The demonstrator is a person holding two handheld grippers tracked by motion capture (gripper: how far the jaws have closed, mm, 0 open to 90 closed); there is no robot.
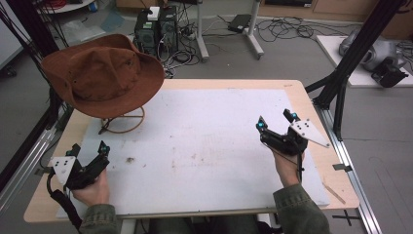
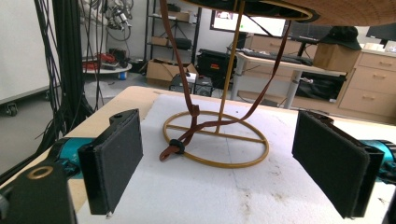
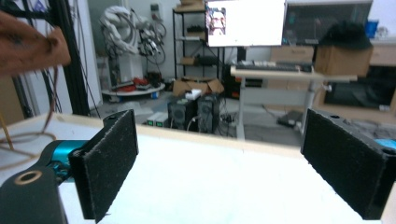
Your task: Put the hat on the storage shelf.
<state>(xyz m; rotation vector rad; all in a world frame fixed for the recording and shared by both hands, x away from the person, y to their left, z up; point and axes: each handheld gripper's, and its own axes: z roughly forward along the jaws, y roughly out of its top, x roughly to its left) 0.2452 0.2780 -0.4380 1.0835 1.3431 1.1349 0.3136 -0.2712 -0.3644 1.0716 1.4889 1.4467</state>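
While a person sat at the near side of the table, each hand held a gripper low over the white sheet that covered the tabletop. The left gripper was near the front left corner, with its jaws wide apart and nothing between them. The right gripper was over on the right side, well apart from the left one, and its jaws were wide apart and empty too. A big brown hat sat on top of a thin gold wire stand at the back left of the table. The hat's brown strap hung down, and its end lay on the stand's round ring.
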